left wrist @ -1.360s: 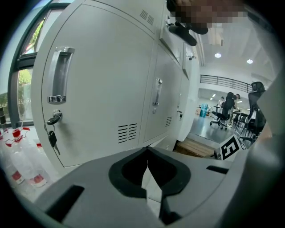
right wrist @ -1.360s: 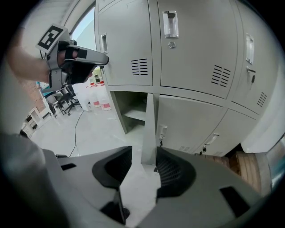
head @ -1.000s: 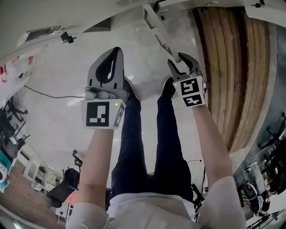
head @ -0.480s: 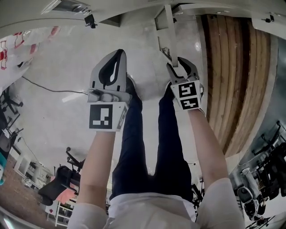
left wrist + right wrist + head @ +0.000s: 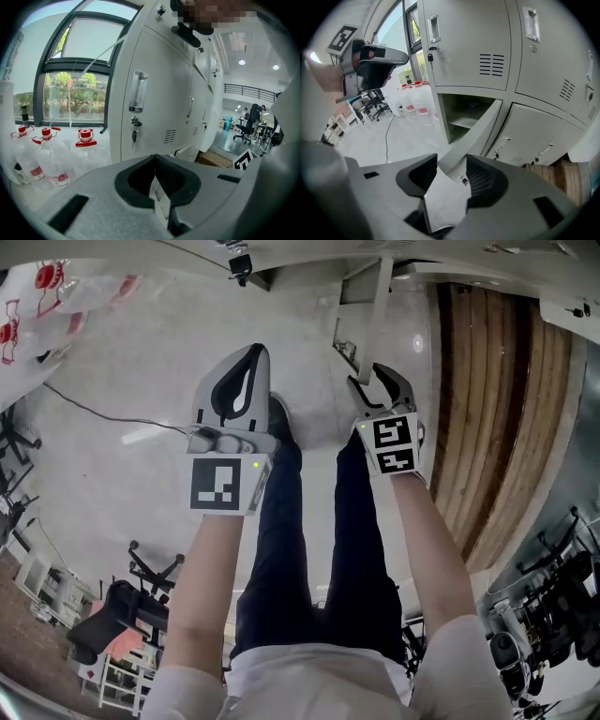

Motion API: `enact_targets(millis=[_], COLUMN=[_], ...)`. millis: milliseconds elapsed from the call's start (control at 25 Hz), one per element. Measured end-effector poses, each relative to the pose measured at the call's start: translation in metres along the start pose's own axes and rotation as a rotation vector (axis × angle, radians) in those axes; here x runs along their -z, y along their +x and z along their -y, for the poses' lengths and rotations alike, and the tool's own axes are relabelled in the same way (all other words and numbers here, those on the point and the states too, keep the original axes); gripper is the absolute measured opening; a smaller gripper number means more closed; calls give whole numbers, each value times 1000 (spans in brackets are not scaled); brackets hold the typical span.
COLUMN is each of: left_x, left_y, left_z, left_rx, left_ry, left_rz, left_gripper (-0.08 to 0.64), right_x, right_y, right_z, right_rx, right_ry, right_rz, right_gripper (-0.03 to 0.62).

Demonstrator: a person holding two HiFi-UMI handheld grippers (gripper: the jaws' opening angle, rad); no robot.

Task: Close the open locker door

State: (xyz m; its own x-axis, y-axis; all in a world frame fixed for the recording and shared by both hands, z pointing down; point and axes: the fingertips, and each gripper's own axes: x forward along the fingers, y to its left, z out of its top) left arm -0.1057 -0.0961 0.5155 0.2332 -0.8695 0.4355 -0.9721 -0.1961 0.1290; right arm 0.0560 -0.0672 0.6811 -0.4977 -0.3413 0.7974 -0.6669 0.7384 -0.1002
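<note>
The open grey locker door [image 5: 476, 133] juts out from its open compartment [image 5: 464, 112] toward me. Its free edge lies between the jaws of my right gripper [image 5: 452, 171], which are opening, the pads close on either face of it. In the head view that door [image 5: 375, 324] runs down from the top edge to the right gripper [image 5: 372, 381]. My left gripper [image 5: 246, 357] hovers apart at the left, shut on nothing, its jaws meeting in the left gripper view [image 5: 155, 168].
A bank of shut grey lockers [image 5: 154, 93] stands ahead, one with a key [image 5: 135, 129] in its lock. Water bottles in plastic [image 5: 47, 150] sit by the window. A cable [image 5: 103, 409] crosses the floor. Wooden boards [image 5: 497, 409] lie at the right.
The door has swung from a slant to nearly straight ahead of the right gripper, which stays at its edge. Both grippers have shifted a little; the left remains shut.
</note>
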Motion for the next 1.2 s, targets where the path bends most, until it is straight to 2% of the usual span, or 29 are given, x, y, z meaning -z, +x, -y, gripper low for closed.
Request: enact_targets(millis=[240,680,880,1200], left_x=[5,16,17,23], left_y=[-8,-26,-30,-40], left_z=[-20,-57,-73,-93], left_rx=[-26,-51,-75,-84], left_ry=[-24,-42,-78,-88], left_rz=[-10,-22,-16,-30], left_gripper=[8,7,7,7], right_x=[-11,-41,-52,-70], right_y=[11,37,48,63], right_z=[-16,-48,-60,-75], right_rx=[5,-35,-55,-79], right_ry=[11,-15,-35,-77], right_rz=[5,11,14,10], right_gripper=[184,213,224,227])
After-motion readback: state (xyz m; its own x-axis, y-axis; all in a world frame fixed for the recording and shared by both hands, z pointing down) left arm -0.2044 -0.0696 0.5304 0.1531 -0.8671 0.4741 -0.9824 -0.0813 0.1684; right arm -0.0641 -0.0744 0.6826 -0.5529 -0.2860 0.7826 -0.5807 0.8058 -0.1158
